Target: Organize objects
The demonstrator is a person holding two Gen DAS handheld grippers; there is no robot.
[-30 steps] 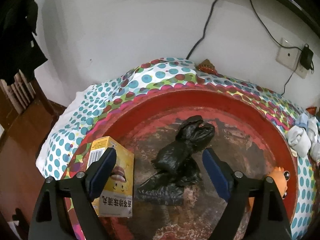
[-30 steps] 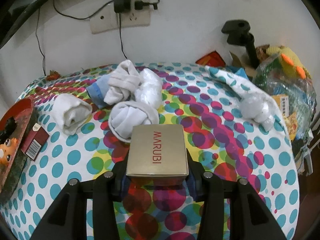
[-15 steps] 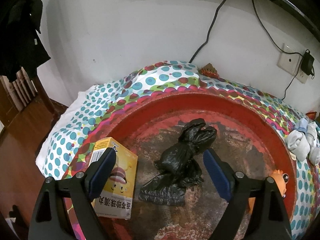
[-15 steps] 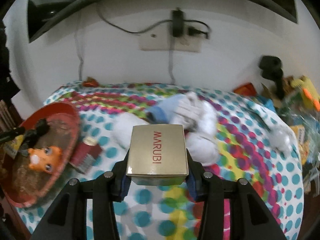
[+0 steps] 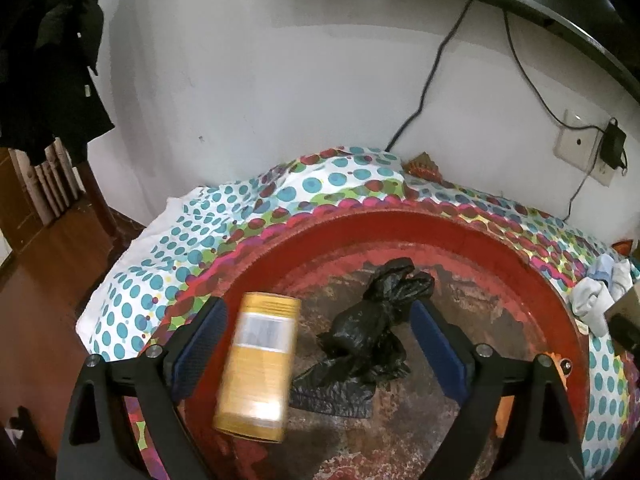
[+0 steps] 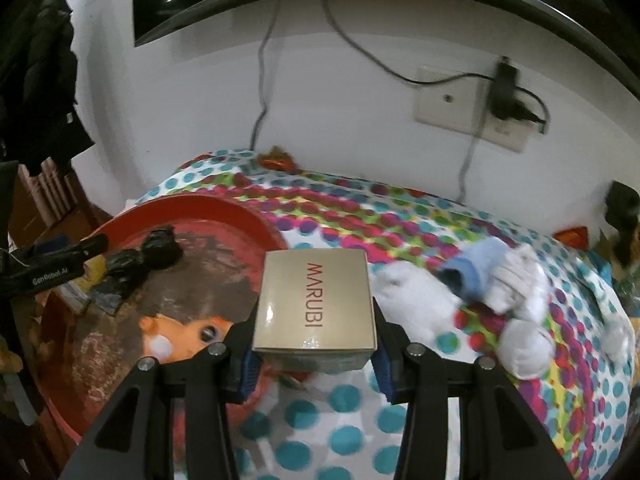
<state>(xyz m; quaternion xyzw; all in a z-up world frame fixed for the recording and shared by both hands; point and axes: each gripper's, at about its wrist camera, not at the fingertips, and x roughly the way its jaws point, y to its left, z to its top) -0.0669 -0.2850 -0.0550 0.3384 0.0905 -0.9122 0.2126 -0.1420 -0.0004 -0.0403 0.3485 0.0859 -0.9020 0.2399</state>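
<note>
My right gripper (image 6: 314, 364) is shut on a gold MARUBI box (image 6: 314, 312) and holds it above the right rim of the red round tray (image 6: 224, 210). My left gripper (image 5: 316, 340) is open above the same tray (image 5: 460, 236). A yellow box (image 5: 256, 368), blurred, lies in the tray just inside my left finger. A black plastic bag (image 5: 368, 340) lies between my left fingers; it also shows in the right wrist view (image 6: 132, 264). An orange toy (image 6: 188, 330) lies in the tray beside the gold box, its edge showing in the left view (image 5: 556, 364).
The tray sits on a polka-dot cloth (image 6: 400, 240) over the table. Rolled white and blue socks (image 6: 492, 292) lie right of the gold box. A wall socket with charger (image 6: 500, 100) and cables hang behind. The table's left edge drops to a wooden floor (image 5: 40, 300).
My right gripper has swung left with the gold box, from over the socks to the tray's rim. The yellow box has tipped over between my left fingers. My left gripper rose slightly.
</note>
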